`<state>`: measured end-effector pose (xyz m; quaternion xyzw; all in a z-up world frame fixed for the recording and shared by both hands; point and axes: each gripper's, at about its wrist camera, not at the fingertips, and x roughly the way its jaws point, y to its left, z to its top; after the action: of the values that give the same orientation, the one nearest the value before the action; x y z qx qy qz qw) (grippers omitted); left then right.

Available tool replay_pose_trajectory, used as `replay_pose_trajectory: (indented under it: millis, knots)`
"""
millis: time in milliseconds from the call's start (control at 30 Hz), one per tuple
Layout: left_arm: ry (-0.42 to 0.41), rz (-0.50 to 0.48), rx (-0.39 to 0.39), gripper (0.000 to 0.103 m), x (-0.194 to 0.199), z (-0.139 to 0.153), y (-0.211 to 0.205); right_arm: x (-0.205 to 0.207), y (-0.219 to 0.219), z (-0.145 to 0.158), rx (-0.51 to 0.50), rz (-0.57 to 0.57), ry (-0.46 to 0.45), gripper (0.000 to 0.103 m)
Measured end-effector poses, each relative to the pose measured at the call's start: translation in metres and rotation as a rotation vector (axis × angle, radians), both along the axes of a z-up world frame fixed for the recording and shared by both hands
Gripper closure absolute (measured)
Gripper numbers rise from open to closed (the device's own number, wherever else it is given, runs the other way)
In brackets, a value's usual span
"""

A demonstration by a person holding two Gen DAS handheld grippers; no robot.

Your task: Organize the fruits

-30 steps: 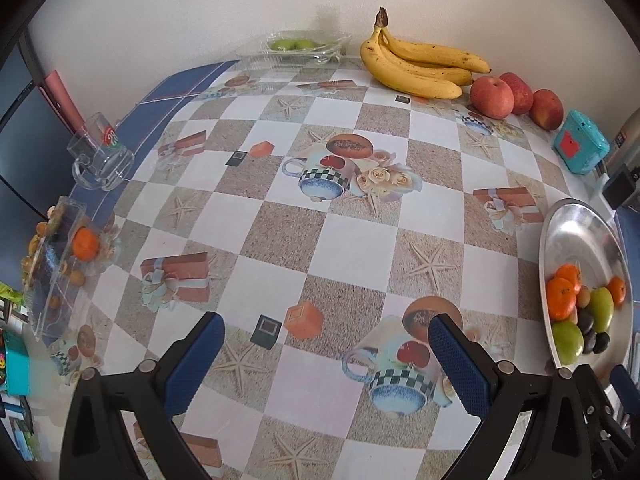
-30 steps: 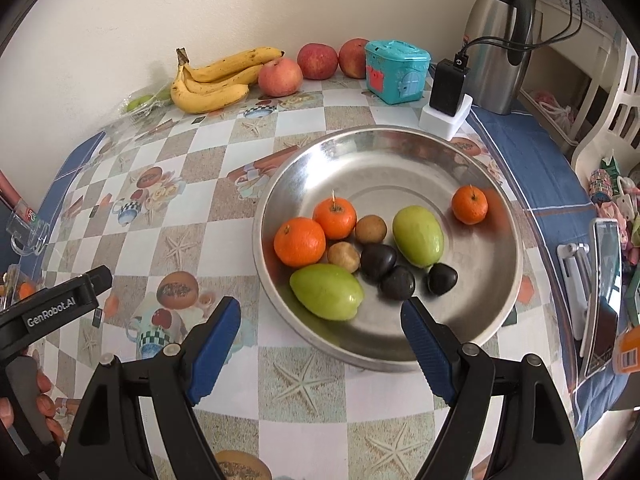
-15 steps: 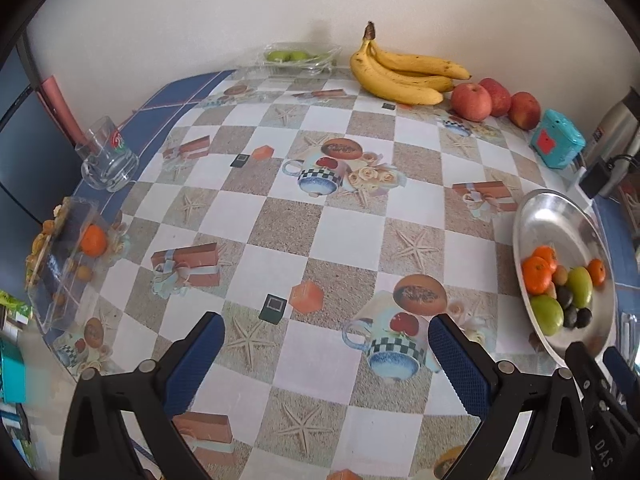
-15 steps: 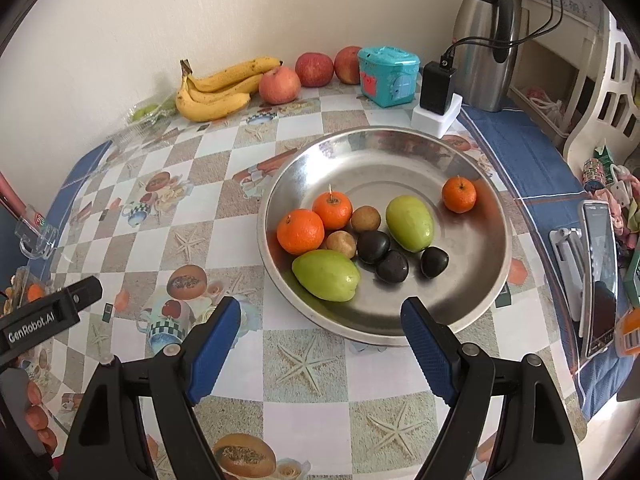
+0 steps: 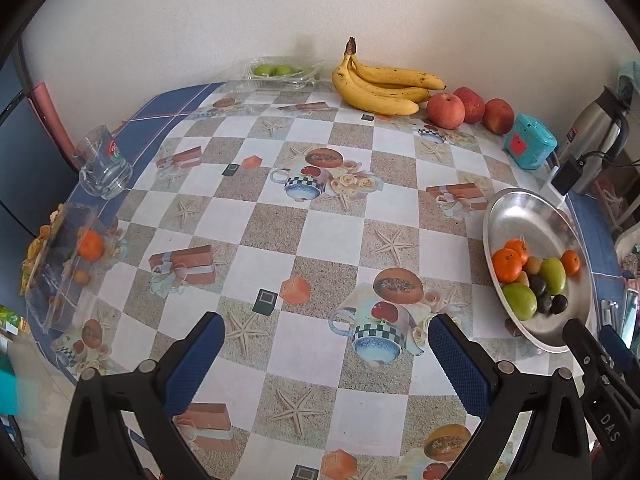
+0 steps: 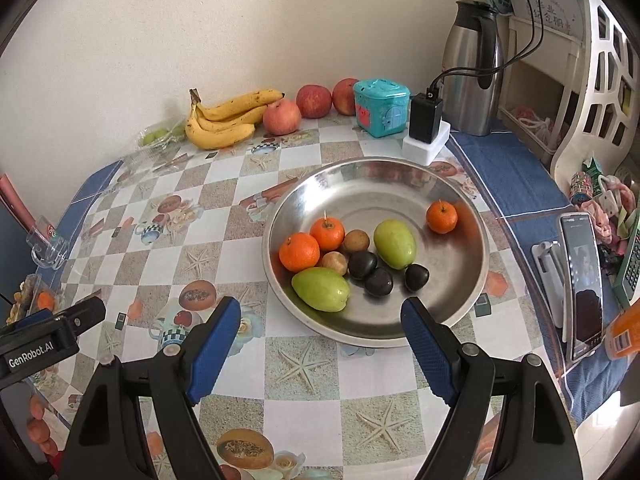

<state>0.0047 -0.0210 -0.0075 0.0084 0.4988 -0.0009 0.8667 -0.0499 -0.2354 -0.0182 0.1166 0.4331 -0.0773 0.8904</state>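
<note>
A checkered cloth covers the bench [image 6: 304,364] against a pale wall. My right claw [image 6: 320,320] hangs spread and empty before the steel bowl [image 6: 360,176]; its near green mango [image 6: 320,289] lies lengthwise left-right. My left claw [image 5: 326,344] gapes too. Bananas [image 6: 228,120] point rightward by the wall.

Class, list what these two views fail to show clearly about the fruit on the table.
- Clear box, left wrist view: glare blurs its contents except one orange.
- Green fruit in the wrapper, right wrist view: too small to name.
- Metal bowl, left wrist view: the right gripper hides its near rim.
</note>
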Motion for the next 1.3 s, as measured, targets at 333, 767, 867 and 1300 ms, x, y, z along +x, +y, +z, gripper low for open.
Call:
replay_pose_trajectory:
  millis: [333, 767, 867, 1300]
  knots:
    - [0.029, -0.002, 0.027, 0.000, 0.0006, -0.0020, -0.0017, 0.0005, 0.0017, -0.0008, -0.021, 0.016, 0.016, 0.020]
    - [0.064, 0.003, 0.025, 0.000, 0.0017, -0.0056, -0.0003, 0.0024, 0.0026, -0.0051, -0.034, 0.023, 0.050, 0.020]
    - [0.065, -0.002, 0.024, 0.000, 0.0011, -0.0047, -0.0015, 0.0027, 0.0040, -0.0052, -0.037, 0.030, 0.052, 0.020]
    - [0.069, -0.001, 0.015, 0.000, 0.0014, -0.0036, -0.0007, 0.0040, 0.0063, -0.0080, -0.041, 0.037, 0.067, 0.020]
